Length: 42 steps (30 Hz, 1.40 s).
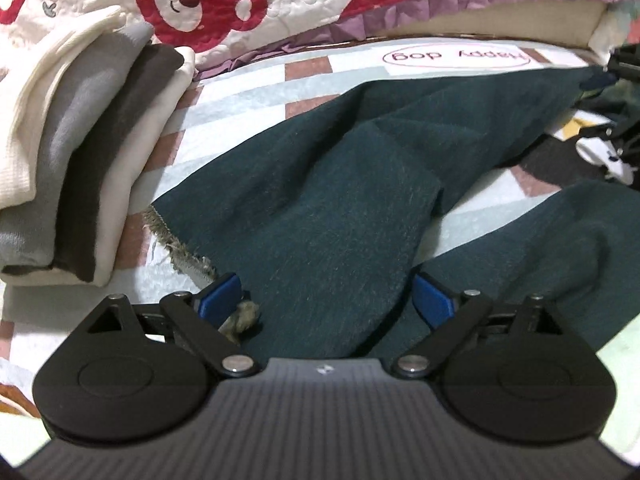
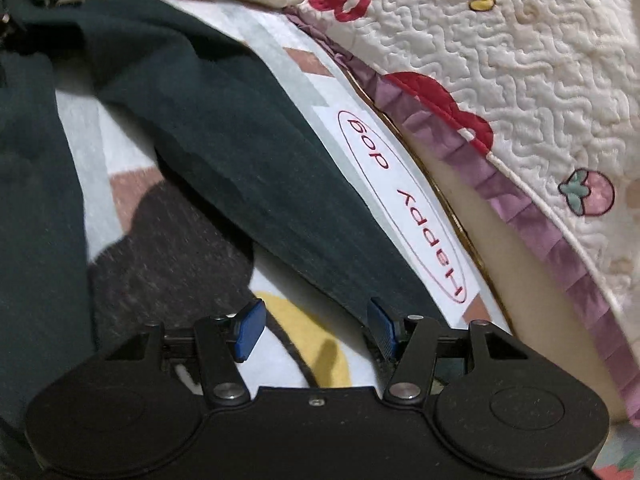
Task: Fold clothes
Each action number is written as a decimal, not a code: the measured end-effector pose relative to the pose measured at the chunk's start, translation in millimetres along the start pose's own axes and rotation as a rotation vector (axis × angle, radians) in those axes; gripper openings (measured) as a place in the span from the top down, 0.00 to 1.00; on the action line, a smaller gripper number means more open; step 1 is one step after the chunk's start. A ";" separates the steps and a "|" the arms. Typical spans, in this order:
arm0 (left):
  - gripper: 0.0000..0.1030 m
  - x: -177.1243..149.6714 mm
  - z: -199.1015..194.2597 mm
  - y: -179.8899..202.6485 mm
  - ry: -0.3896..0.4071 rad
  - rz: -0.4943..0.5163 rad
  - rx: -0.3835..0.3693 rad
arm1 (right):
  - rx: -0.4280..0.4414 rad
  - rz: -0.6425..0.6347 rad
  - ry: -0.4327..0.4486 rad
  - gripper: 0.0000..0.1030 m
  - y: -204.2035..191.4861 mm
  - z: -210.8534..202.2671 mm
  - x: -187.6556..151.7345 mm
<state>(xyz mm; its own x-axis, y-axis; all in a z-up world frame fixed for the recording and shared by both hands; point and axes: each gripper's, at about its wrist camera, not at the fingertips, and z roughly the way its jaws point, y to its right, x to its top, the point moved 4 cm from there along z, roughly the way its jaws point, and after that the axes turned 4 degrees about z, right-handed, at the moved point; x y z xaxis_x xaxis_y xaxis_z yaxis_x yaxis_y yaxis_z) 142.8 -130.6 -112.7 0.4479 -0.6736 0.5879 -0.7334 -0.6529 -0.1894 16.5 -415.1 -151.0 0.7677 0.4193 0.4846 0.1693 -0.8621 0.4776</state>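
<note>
Dark green garment spread on patterned bedsheet.
Both left gripper and right gripper are held wide open, nothing clamped.

Black hand-held gripper, blue pads

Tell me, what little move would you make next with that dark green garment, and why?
Probably close the left gripper on the dark green garment. Its blue fingers stand open on either side of a fold beside the frayed hem, so nothing is held yet. The right gripper is open too, near another edge, so lifting must wait.
</note>
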 end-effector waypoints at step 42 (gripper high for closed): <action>0.43 173.9 -20.3 -67.5 0.436 -0.168 0.255 | -0.172 0.455 0.213 0.68 128.9 42.8 97.1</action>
<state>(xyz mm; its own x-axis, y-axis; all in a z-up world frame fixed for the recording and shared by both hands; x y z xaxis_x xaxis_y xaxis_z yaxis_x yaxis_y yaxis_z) 259.8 -196.6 18.2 0.2544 -0.3815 0.8887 -0.4981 -0.8393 -0.2177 139.4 -497.7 -73.7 0.5942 0.0781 0.8005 -0.2687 -0.9188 0.2891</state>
